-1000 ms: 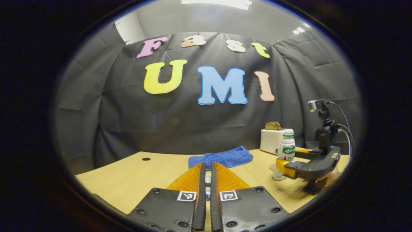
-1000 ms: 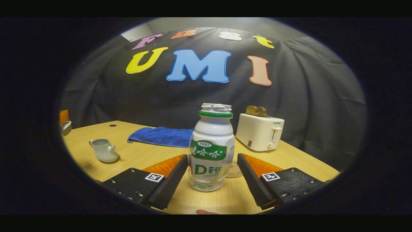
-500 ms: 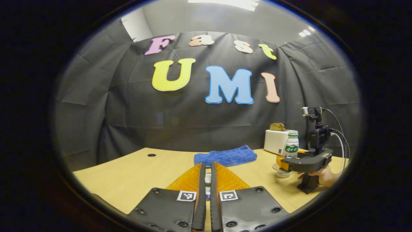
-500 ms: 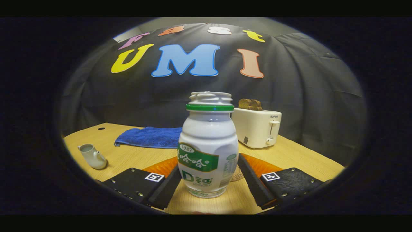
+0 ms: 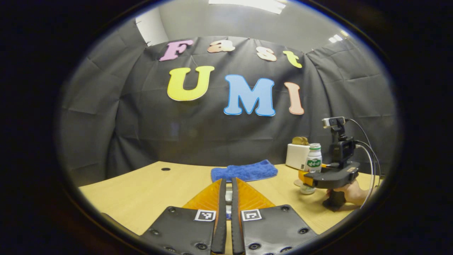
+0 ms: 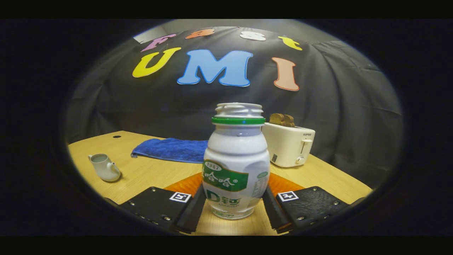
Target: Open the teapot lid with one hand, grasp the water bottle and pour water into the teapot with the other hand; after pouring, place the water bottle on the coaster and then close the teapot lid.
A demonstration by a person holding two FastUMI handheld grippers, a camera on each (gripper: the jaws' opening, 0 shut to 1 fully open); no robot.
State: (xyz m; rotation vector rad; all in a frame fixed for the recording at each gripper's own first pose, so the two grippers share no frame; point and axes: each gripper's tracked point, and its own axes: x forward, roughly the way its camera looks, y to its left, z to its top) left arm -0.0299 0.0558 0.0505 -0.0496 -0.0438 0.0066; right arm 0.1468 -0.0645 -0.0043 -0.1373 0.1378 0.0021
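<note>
Right gripper [image 6: 231, 209] hugging the water bottle [image 6: 236, 163] low on both sides, bottle standing on the surface [image 6: 152, 171]. Left gripper [image 5: 226, 198] nearly closed, pinching something small and pale. Teapot [image 6: 104, 167] open, far left. Squeeze snug, lift straight, keep upright.

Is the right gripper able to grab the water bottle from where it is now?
Probably yes. In the right gripper view the right gripper has a finger on each side of the water bottle, nothing between them, standing upright on the table.
</note>
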